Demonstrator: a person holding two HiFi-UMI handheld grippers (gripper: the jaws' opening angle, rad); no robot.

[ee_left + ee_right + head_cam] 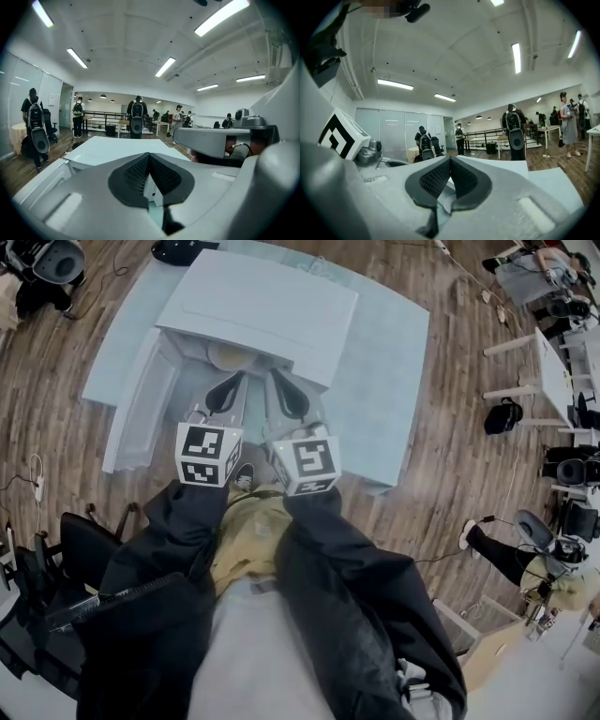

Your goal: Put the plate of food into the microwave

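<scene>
Inside microwave point(258, 310), plate point(228, 357) mostly hidden, contents unclear.

Brown wood-plank floor point(450, 446) thru-out. Pale blue-white rectangular tabletop point(394, 381) mid-room. Black office chair point(80, 549) at lower left of the head view, apart from the table. White desks point(560, 381) along that view's right edge, w/ a black bag point(503, 416) on the floor beside them. White ceiling point(131, 37) w/ long fluorescent strip lights point(164, 67), all lit. Walls white; frosted glass partition wall point(389, 129) on one side. Black metal railing point(101, 114) at the far end, small round downlights point(102, 96) above it. Several people w/ backpacks point(136, 115) standing abt the room.
</scene>
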